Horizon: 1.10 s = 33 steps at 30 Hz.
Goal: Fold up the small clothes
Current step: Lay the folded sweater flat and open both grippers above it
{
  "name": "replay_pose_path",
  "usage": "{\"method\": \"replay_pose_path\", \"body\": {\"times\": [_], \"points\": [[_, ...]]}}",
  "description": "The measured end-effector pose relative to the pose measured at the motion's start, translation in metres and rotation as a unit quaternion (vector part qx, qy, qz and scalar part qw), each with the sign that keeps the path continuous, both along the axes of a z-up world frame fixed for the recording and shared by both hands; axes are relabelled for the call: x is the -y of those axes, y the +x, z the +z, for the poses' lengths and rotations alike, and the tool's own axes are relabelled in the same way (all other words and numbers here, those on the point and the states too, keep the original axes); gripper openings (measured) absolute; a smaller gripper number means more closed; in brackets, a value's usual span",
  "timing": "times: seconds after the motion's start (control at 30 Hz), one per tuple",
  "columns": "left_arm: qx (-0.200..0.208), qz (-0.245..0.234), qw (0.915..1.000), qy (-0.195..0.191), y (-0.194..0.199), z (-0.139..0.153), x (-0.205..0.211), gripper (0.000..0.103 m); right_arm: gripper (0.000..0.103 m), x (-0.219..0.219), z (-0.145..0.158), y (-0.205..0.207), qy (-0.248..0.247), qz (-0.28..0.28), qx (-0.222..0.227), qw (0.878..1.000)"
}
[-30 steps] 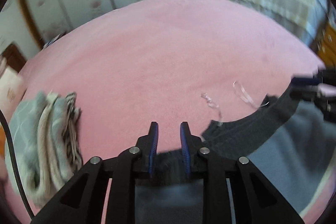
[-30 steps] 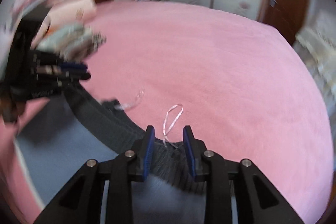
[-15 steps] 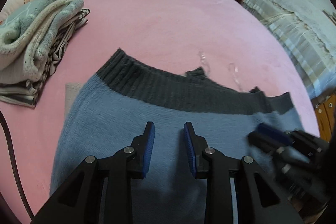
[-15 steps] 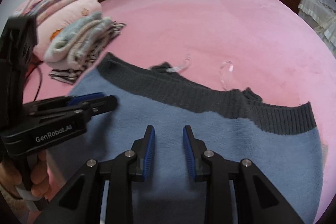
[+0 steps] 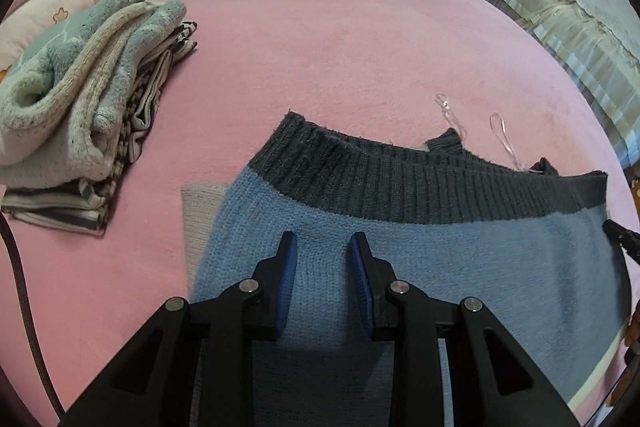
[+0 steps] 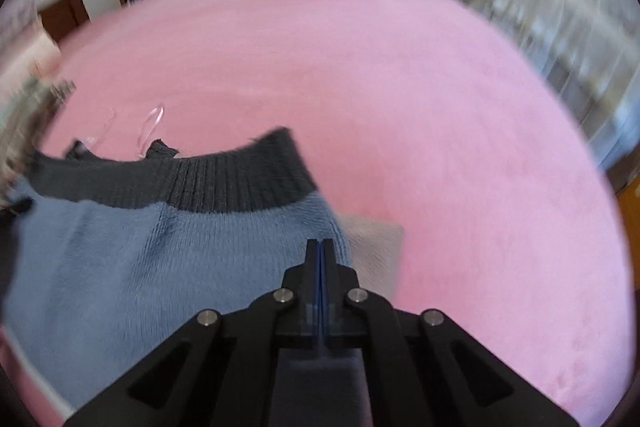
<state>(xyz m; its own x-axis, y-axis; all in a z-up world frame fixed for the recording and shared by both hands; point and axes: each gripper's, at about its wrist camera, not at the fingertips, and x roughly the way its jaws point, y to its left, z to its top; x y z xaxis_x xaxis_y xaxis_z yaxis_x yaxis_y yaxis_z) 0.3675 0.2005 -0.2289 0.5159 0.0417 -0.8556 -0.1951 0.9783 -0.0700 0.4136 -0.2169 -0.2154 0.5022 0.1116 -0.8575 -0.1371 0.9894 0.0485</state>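
bedroom, pink blanket (image 5: 340, 39) over the whole work surface, wardrobe doors and a brown door at the back. far left on the blanket: stack of folded clothes (image 5: 88, 115), well apart from your work.

the sweater (image 5: 420, 267) lies flat in front of you, blue knit body with a dark ribbed hem (image 5: 400, 179) on the far edge, a pale panel (image 5: 200, 211) poking out under its left side. two clear hanger loops (image 5: 500, 135) stick out past the hem.

left gripper (image 5: 323, 267): fingers parted, nothing between them, hovering over the blue body near its left edge. can't tell if the tips touch the knit.

right gripper (image 6: 321, 255): jaws pressed together at the sweater's right edge; right view is motion-blurred, so it's unclear whether there's fabric pinched in there or none.

handling, my read: light, soft, thick fuzzy knit. it'll drape and sag, won't hold a crease by itself, and stretches if you drag it. the ribbed hem is the firmest part, so take it at the hem corners or the side edges, pinching both layers. mind the loops, they can snag on a fingertip.
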Motion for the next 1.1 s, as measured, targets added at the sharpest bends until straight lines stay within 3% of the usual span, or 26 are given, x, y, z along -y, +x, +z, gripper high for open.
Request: {"method": "replay_pose_path", "body": {"times": [0.2, 0.33, 0.47, 0.6, 0.7, 0.83, 0.93, 1.1], "points": [[0.001, 0.006, 1.0000, -0.002, 0.000, -0.002, -0.005, 0.027, 0.000, -0.019, 0.002, -0.009, -0.066, 0.002, 0.018, 0.998], [-0.009, 0.010, 0.9999, 0.011, -0.006, 0.010, 0.000, 0.027, 0.000, -0.013, 0.014, -0.014, -0.034, -0.026, 0.008, 0.999], [0.019, 0.025, 0.9991, 0.030, -0.034, 0.044, 0.012, 0.054, 0.004, -0.017, 0.053, -0.047, 0.019, -0.017, 0.039, 0.999], [0.070, 0.036, 0.9966, 0.026, -0.089, 0.072, 0.034, 0.057, 0.006, -0.048, 0.072, -0.095, 0.054, 0.019, 0.064, 0.996], [0.081, 0.038, 0.9960, 0.008, -0.118, 0.067, 0.049, 0.057, 0.006, -0.078, 0.065, -0.124, 0.060, 0.053, 0.066, 0.995], [0.062, 0.034, 0.9967, 0.040, -0.141, 0.037, 0.071, 0.057, 0.006, -0.110, 0.043, -0.151, 0.042, 0.082, 0.055, 0.994], [0.044, 0.051, 0.9970, 0.038, -0.148, 0.019, 0.067, 0.057, 0.006, -0.106, 0.031, -0.159, 0.047, 0.076, 0.043, 0.995], [0.049, 0.071, 0.9959, 0.026, -0.152, 0.020, 0.052, 0.057, 0.006, -0.075, 0.023, -0.162, 0.034, 0.034, 0.036, 0.998]]}}
